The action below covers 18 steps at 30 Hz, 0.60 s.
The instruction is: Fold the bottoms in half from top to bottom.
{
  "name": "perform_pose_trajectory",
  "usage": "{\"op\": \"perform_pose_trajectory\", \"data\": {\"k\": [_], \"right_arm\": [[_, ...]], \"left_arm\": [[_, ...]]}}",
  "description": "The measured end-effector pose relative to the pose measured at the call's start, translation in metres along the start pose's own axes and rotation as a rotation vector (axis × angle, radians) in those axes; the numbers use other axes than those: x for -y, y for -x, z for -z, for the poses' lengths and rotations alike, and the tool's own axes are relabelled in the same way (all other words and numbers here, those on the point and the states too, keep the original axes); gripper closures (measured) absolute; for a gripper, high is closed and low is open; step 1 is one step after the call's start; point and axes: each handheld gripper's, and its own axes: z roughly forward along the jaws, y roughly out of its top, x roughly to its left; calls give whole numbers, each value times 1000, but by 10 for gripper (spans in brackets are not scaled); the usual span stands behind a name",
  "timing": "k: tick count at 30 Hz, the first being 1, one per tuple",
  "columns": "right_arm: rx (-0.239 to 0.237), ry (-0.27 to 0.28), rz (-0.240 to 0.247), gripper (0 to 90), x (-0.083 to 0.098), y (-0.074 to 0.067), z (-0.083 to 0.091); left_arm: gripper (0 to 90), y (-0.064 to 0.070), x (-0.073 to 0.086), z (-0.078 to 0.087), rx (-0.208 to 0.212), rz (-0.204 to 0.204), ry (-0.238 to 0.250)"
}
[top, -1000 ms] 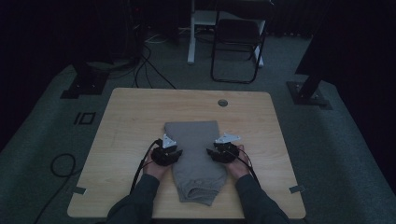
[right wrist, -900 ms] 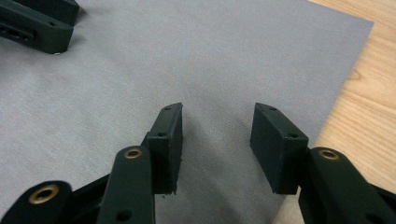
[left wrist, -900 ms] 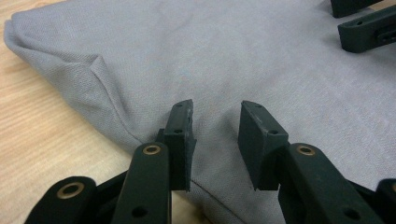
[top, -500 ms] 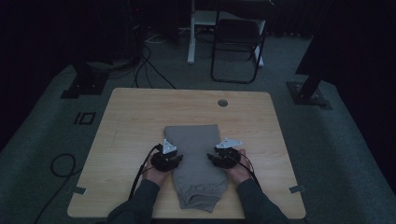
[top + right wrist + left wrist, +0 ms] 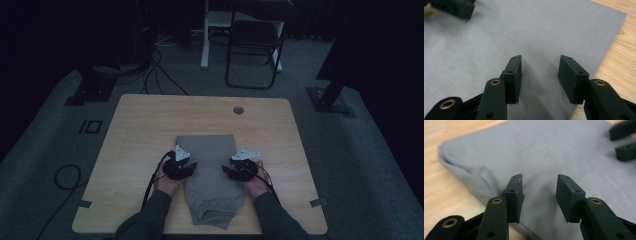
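A grey folded garment [image 5: 207,150] lies lengthwise on the wooden table [image 5: 140,130], its bunched end toward the front edge. My left gripper [image 5: 187,167] rests at its left edge and my right gripper [image 5: 231,171] at its right edge, each held in a hand. In the left gripper view the left gripper [image 5: 539,180] hovers over the cloth [image 5: 544,150]; its jaws have just been opening and stand open, with only flat fabric below. In the right gripper view the right gripper [image 5: 540,61] is open above the cloth [image 5: 529,30], near its right border.
A round cable hole [image 5: 238,110] sits near the table's far edge. Behind the table stand a dark folding chair [image 5: 252,45] and a white post [image 5: 205,35]. Cables [image 5: 65,175] trail over the carpet at the left. Black stand bases [image 5: 330,100] flank the table.
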Motion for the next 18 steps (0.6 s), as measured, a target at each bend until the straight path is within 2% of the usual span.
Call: {"op": "perform_pose_trajectory", "data": {"k": [4, 8, 14, 18], "right_arm": [[0, 2, -1, 544, 0, 0, 0], [-1, 4, 0, 544, 0, 0, 0], [-2, 6, -1, 544, 1, 0, 0], [-4, 8, 0, 544, 1, 1, 0]], "left_arm": [[566, -14, -10, 0, -24, 19, 30], [549, -30, -22, -3, -58, 34, 36], [511, -58, -35, -15, -123, 91, 36], [505, -74, -38, -25, -142, 145, 17]]}}
